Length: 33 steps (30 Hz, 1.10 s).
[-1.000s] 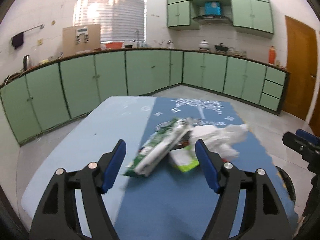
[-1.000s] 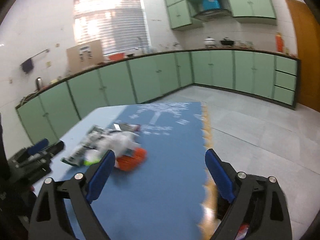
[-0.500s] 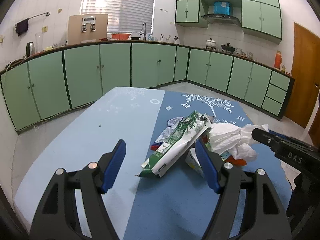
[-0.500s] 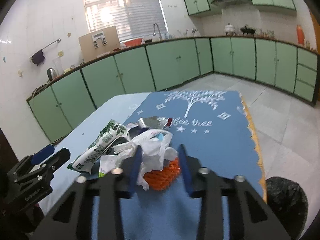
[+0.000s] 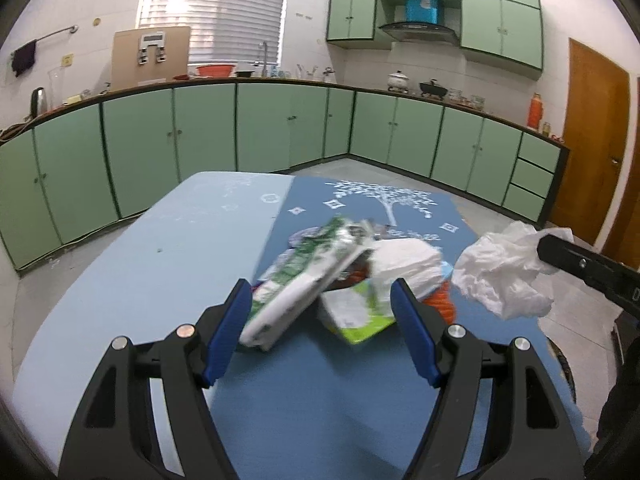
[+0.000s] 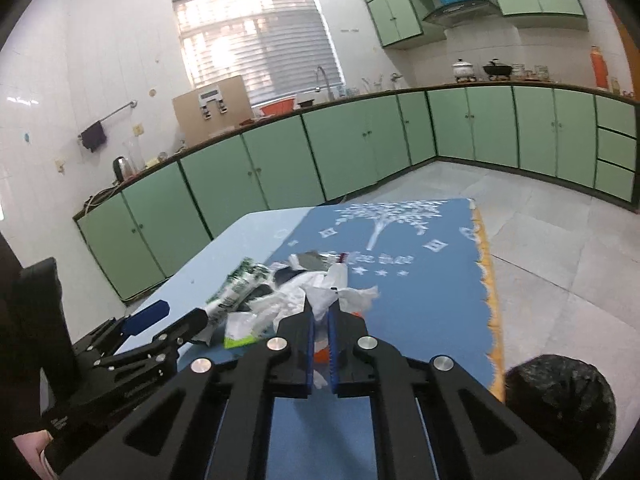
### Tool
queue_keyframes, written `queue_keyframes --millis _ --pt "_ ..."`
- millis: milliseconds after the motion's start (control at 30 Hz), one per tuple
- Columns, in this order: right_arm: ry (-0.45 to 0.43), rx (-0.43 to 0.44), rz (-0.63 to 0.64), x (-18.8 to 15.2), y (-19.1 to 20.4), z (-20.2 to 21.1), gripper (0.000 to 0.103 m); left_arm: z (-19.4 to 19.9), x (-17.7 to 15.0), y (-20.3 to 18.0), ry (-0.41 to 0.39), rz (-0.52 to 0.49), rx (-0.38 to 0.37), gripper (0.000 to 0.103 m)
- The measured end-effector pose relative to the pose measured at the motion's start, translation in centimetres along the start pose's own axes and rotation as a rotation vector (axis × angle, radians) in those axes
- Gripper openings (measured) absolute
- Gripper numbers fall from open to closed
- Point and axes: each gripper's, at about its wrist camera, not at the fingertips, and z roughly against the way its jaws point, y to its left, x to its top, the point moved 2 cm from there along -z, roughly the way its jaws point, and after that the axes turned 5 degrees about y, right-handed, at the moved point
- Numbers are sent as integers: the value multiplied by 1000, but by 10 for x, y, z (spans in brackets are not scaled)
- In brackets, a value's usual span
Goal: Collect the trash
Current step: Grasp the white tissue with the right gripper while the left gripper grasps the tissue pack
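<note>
the right gripper (image 6: pixel 319 322) is clamped on a crumpled white bag (image 5: pixel 505 274), which hangs clear of the worktop (image 5: pixel 168 248) off to the right of the pile, its loose folds drooping below the fingers. the left gripper (image 5: pixel 320 332) is spread wide and holds nothing; it hovers low over the worktop with its blue pads either side of the green-and-white wrapper (image 5: pixel 304 276) and the lime carton (image 5: pixel 356 316), not touching either as far as i can tell.

the rest of the trash sits in a heap on the dark blue mat (image 5: pixel 312 400): more white plastic (image 5: pixel 406 262), an orange net (image 5: pixel 440 308) under it, small scraps behind. a black bin bag (image 6: pixel 560 392) sits on the floor just past the mat's scalloped edge, the likely drop point.

risks from here, as i judge them: the bag is thin and only pinched at a fold, so a quick swing could let it slip out short of the bin bag. a trailing fold could also snag the net and drag it off the edge. if the left gripper closes now it may catch both wrapper and carton badly, and the slick wrapper could squirt out sideways.
</note>
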Motion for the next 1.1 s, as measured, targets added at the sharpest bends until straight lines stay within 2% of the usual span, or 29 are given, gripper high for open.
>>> queue_keyframes --millis 300,567,633,733,800,900,1000,1100 --pt "-8 -102 -53 -11 -42 19 6 -21 11 -49 -11 -66 -56 70" --pt "-10 -109 -56 -15 -54 16 6 -50 24 -67 -14 -79 -22 69" --pt "-9 -107 -62 -17 -56 15 6 -55 26 -66 -8 -78 -25 64" --pt "-7 -104 -71 -19 -57 14 6 -60 25 -71 8 -87 -23 49" --pt "-6 -100 -73 -19 -57 14 6 -63 23 -72 19 -88 -20 33" --pt "-8 -94 -70 -19 -55 14 6 -65 22 -70 32 -74 -33 14" --pt "-11 -92 -67 -19 -53 15 6 -62 21 -67 26 -67 -39 7" --pt "-19 -93 -64 -18 -52 19 6 -54 19 -65 4 -55 -45 5"
